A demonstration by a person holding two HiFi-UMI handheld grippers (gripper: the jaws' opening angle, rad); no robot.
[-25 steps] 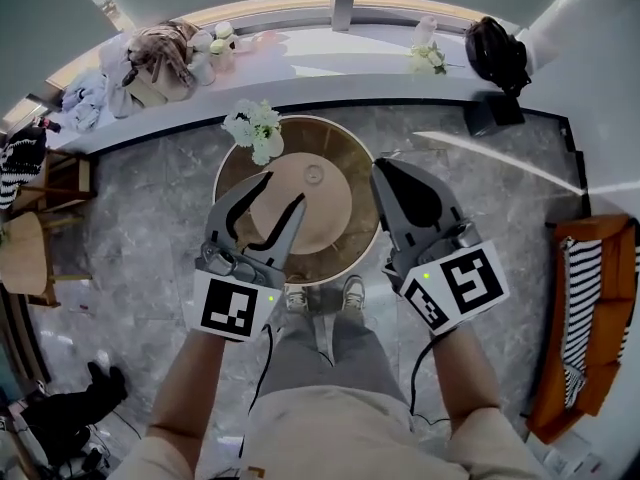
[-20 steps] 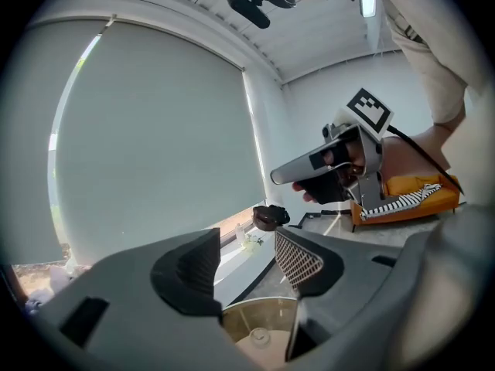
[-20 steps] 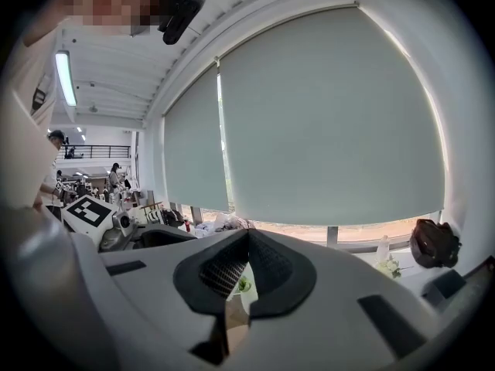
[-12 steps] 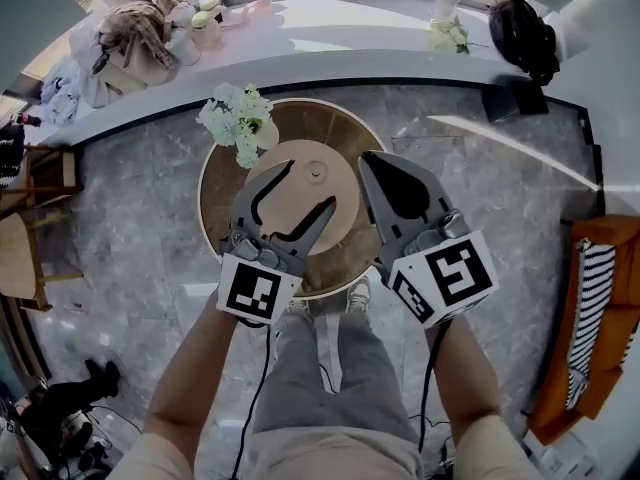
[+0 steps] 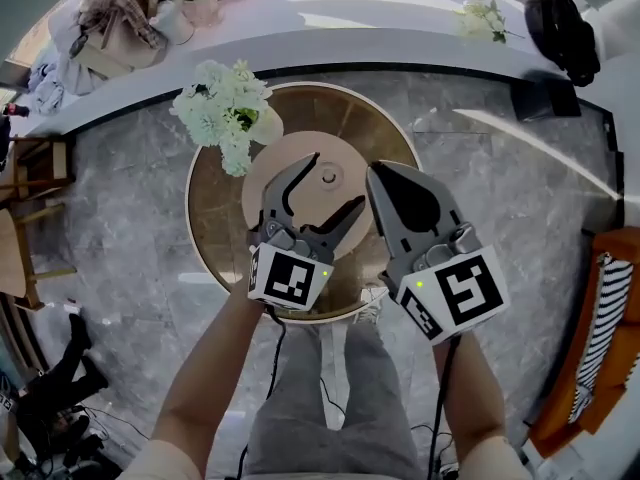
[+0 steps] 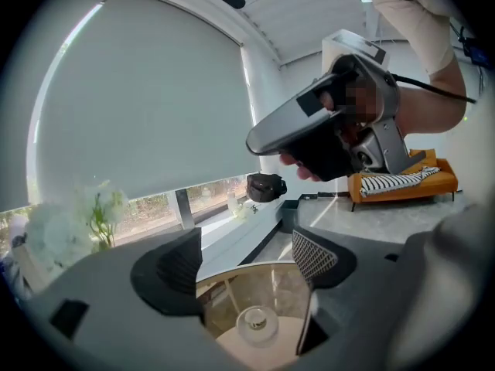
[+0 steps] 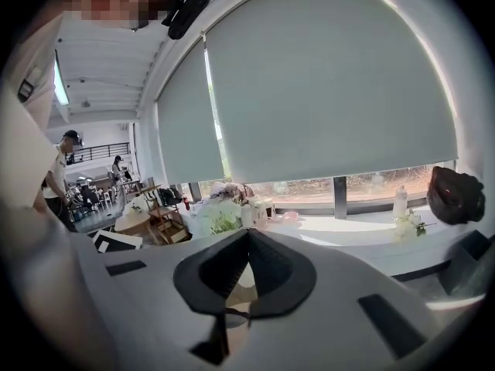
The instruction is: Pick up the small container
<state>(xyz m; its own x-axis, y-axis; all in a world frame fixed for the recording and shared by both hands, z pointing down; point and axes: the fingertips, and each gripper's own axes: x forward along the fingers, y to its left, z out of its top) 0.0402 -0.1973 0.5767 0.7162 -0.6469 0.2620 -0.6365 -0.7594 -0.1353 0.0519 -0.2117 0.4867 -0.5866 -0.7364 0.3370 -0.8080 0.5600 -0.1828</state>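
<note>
The small container (image 5: 329, 176), a clear round pot with a lid, sits on the pale disc (image 5: 268, 193) in the middle of the round wooden table (image 5: 385, 138). My left gripper (image 5: 336, 182) hovers over it, open; its jaws have just been opening and nothing is pressed between them. In the left gripper view the container (image 6: 255, 325) shows low between the two spread fingers (image 6: 313, 257). My right gripper (image 5: 376, 173) is shut and empty, just right of the container above the table. Its jaws (image 7: 247, 234) meet tip to tip in the right gripper view.
A bunch of white flowers (image 5: 225, 113) stands on the table's far left edge. Behind runs a long white sill (image 5: 330, 18) with bags, a black bag (image 5: 560, 18) and small vases. An orange sofa (image 5: 612, 338) is at right, wooden chairs (image 5: 30, 178) at left.
Both grippers have come down toward the table and drawn closer together. The left jaws have spread wider. The right jaws stayed shut.
</note>
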